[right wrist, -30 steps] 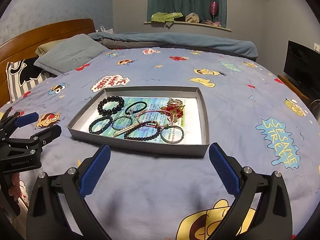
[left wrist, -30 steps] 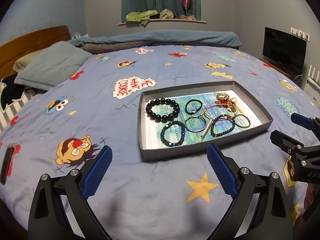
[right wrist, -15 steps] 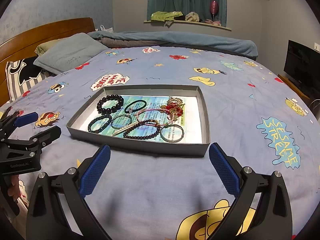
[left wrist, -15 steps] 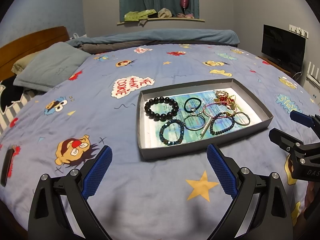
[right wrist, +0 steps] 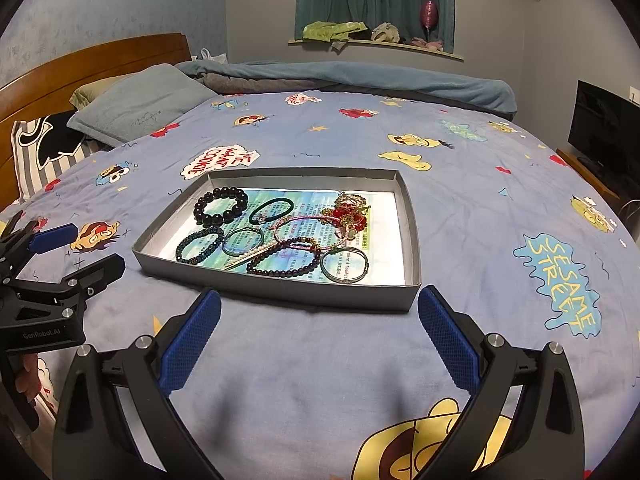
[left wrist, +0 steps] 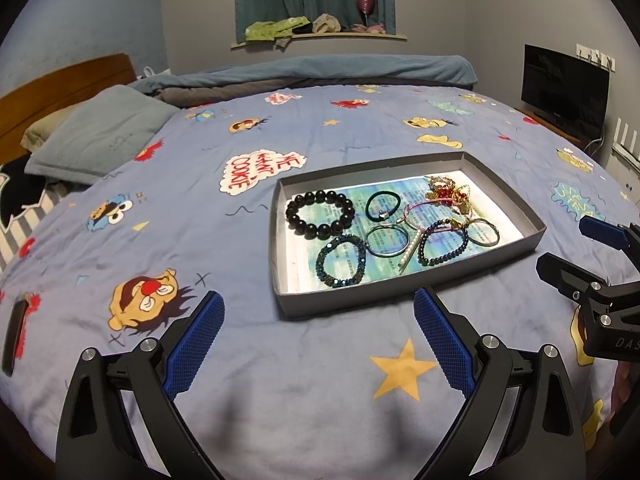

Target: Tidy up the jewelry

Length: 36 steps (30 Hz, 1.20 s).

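A shallow grey tray [left wrist: 404,290] [right wrist: 280,286] lies on the bed with several bracelets in it. A large black bead bracelet [left wrist: 320,214] [right wrist: 221,206] is at its far left. A teal bead bracelet [left wrist: 341,261] [right wrist: 199,244], a dark hair tie [left wrist: 383,207] [right wrist: 272,210], a thin green bangle [left wrist: 386,242], a dark bead bracelet [left wrist: 442,245] [right wrist: 285,257], a silver bangle [right wrist: 344,266] and a red and gold tangle [left wrist: 448,194] [right wrist: 348,212] lie beside it. My left gripper [left wrist: 316,344] and right gripper [right wrist: 318,340] are open and empty, just short of the tray's near edge.
The bed has a blue cartoon-print sheet [left wrist: 160,216]. Pillows [left wrist: 100,136] and a wooden headboard [right wrist: 92,68] are at the left, a rolled blanket [left wrist: 320,72] at the far side, a TV [left wrist: 566,84] at the right. A dark phone [left wrist: 12,336] lies at the left edge.
Both views have shifted slightly, and the tray sits a little lower and nearer in the right wrist view. Both grippers stay open and nothing in the tray has moved.
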Available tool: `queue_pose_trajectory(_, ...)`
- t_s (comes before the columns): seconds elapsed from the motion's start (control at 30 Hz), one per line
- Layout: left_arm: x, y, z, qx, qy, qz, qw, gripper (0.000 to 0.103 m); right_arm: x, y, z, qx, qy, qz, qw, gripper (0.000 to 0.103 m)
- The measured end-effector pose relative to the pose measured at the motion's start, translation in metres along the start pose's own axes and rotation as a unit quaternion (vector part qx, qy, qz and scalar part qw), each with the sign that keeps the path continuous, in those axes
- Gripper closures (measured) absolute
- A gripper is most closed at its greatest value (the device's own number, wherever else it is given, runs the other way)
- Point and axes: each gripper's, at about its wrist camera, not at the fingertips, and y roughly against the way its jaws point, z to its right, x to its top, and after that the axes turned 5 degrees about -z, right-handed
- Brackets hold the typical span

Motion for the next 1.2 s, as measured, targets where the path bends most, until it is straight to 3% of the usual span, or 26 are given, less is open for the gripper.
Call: queue_pose_trajectory(1.2, -0.0014, -0.0016, 0.0015, -0.001, -0.007, 0.006, 1.0, 0.007, -0.0025, -0.003, -0.0007, -0.001, 0.004, -0.007, 1.0, 0.006)
